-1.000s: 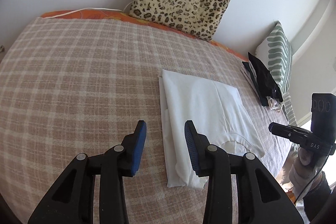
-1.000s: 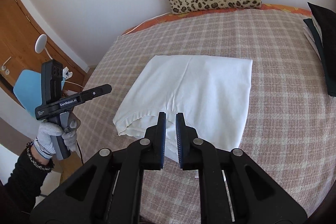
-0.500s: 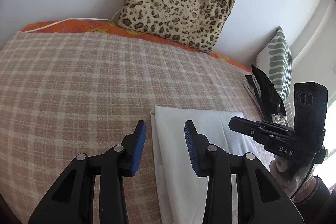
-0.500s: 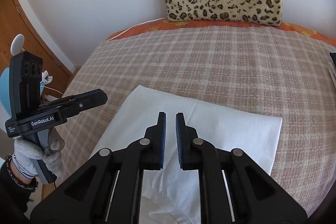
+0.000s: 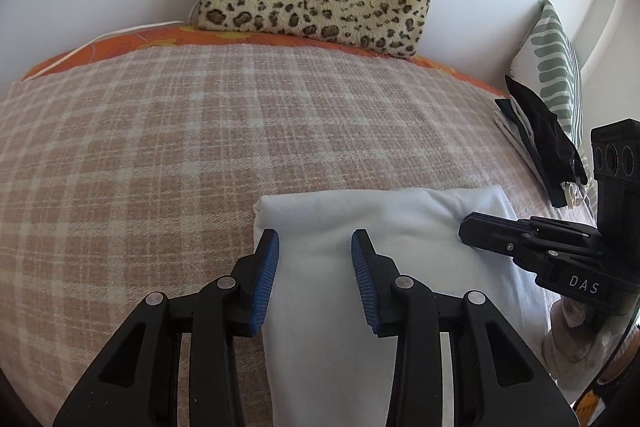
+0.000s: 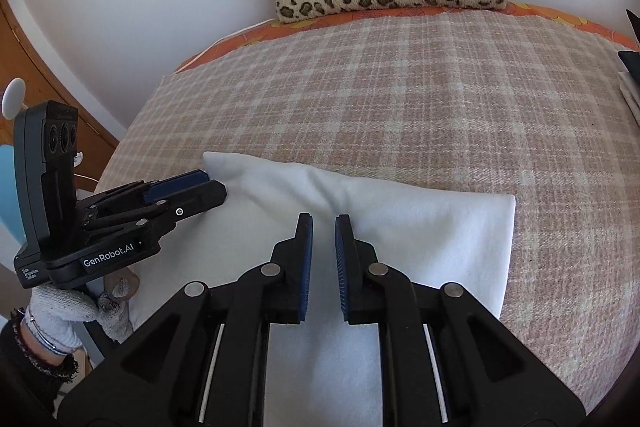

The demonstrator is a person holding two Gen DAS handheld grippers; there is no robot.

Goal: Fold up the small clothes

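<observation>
While both hand-held grippers gape (left (image 5: 315, 241) wider), white garment (image 5: 380, 223) lies folded

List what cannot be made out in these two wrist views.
- Near end of the white garment: cut off by the bottom edge and covered by the left tongs in the left view, by the right tongs in the right view.
- Dark clothes pile: its makeup is unclear in the left view; cut by the edge in the right.
- Whether either tongs touch the garment: cannot tell from either view.
</observation>
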